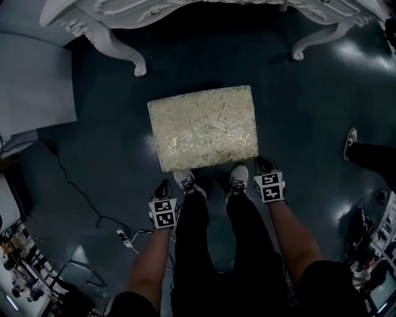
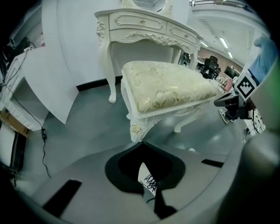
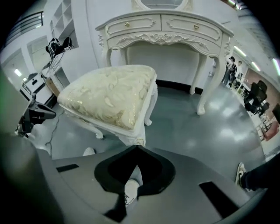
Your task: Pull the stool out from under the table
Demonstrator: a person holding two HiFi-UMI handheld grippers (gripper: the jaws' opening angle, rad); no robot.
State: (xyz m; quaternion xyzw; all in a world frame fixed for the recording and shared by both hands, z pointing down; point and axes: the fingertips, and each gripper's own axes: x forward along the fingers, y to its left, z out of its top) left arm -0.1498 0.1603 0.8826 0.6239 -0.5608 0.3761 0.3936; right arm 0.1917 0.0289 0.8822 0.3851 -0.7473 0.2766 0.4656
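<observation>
The stool [image 1: 204,127] is standing on the dark floor [image 1: 309,93] in the middle of the head view. Its far edge is sitting short of the white table [image 1: 185,8] at 12 o'clock, so it is looking fully out from underneath. The person's shoes [image 1: 185,181] are resting just beside its near edge.

The left claw [image 1: 161,187] is hanging near the stool's 7 o'clock corner. In the left gripper view its jaws [image 2: 141,143] are meeting tip to tip with nothing between them. The right claw [image 1: 263,165] is hanging near the 5 o'clock corner. Its jaws [image 3: 136,147] are likewise pressed together on nothing. Neither is touching the stool, as far as the head view is showing.

The stool is looking stiff and moderately heavy, a carved wooden frame [image 2: 175,110] under a padded cushion [image 3: 109,94]. The cushion is probably yielding and slippery under a pinch, so gripping the fabric is unlikely to move it cleanly. The better hold is looking like the rail below the padding, near the two front corners, one claw on each. The rose carving on the corner leg [image 2: 136,130] is looking delicate and worth avoiding. The glossy floor is suggesting that the legs would slide without much lifting.
</observation>
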